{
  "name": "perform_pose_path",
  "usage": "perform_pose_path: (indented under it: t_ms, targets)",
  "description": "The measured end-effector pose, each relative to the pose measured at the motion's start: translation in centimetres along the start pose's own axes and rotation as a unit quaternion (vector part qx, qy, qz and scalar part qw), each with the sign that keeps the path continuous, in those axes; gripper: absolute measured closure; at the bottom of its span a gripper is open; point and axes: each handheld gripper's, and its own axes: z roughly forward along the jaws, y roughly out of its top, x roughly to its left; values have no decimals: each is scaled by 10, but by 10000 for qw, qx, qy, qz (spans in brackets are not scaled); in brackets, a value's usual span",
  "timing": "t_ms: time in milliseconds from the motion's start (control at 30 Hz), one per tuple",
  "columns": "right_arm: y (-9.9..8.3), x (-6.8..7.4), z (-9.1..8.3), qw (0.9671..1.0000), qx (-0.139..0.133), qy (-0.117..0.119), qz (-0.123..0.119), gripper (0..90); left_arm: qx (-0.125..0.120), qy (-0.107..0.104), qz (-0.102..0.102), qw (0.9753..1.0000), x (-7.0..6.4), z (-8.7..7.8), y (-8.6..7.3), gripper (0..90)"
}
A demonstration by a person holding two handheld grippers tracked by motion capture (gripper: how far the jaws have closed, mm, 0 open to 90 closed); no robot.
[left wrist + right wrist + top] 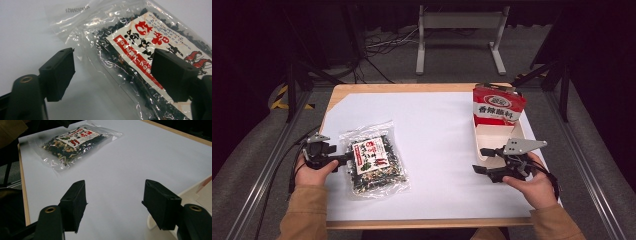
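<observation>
Your left gripper sits at the lower left of the high view, its jaws spread apart and level with the near edge of the clear plastic bag of dark dried mix. In the left gripper view the two black pads stand wide, one over bare white table cover at the left, the other over the bag at the right, so the bag's sealed edge lies between them; whether a pad touches the film you cannot tell. The bag's white label carries red and black Chinese characters, a red band of white writing and small red horse figures, none of it sharp enough to read. A printed code runs along the clear top strip, upside down and too faint to make out with confidence.

Your right gripper is at the lower right of the high view, jaws open on nothing, beside the near end of a cream tray. A red and white packet stands in the tray's far end, printed with 香辣脆 and a further character.

In the right gripper view the bag lies flat at the upper left, well apart from those jaws.
</observation>
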Motion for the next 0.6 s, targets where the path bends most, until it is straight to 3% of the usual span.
perform_pose_path:
  t_ms: [467,600]
  targets:
    - [-2,3,7,10000,49,46,0,321,331,-95,-24,9994,-2,18,-3,160]
    - [-2,5,9,9999,67,74,4,316,262,-210,-158,9993,-3,21,-6,184]
